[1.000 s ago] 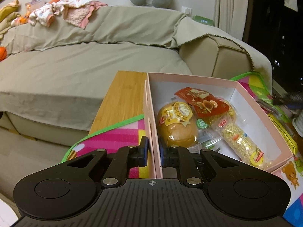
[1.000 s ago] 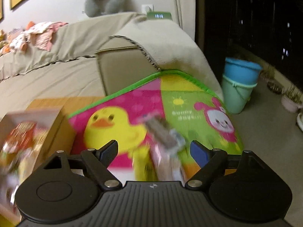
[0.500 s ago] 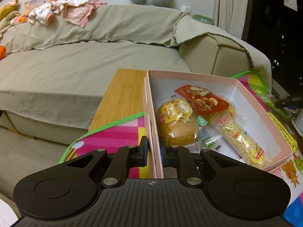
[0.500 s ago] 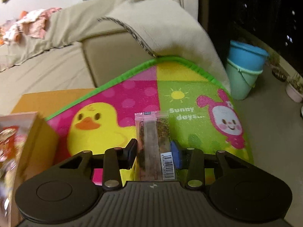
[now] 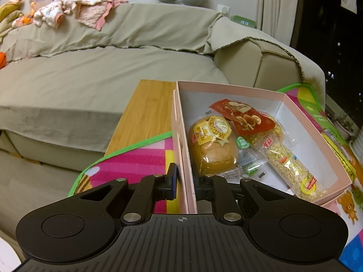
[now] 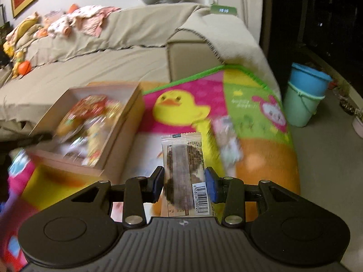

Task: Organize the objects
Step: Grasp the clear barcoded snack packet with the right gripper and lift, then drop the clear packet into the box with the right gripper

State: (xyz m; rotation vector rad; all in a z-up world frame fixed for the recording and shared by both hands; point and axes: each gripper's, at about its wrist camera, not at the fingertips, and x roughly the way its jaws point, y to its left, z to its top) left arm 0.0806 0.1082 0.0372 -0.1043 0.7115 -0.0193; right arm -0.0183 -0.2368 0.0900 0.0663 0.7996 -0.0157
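A pink cardboard box (image 5: 301,122) lies on a colourful play mat and holds several snack packs: a yellow wrapped bun (image 5: 211,145), a red packet (image 5: 245,117) and a grain bar (image 5: 288,165). My left gripper (image 5: 185,181) is shut on the box's near left wall. My right gripper (image 6: 185,181) is shut on a clear snack bar packet with a barcode (image 6: 183,172), held above the mat to the right of the box (image 6: 127,117). Another small packet (image 6: 226,136) lies blurred on the mat beyond it.
The mat (image 6: 249,104) covers a low wooden table (image 5: 145,108) in front of a beige sofa (image 5: 90,72) with clothes on its back. A blue bucket stacked in a green one (image 6: 304,93) stands on the floor to the right.
My right gripper went from open to shut on the snack bar packet, lifted it and swung left toward the box. My left gripper stayed shut on the box wall.
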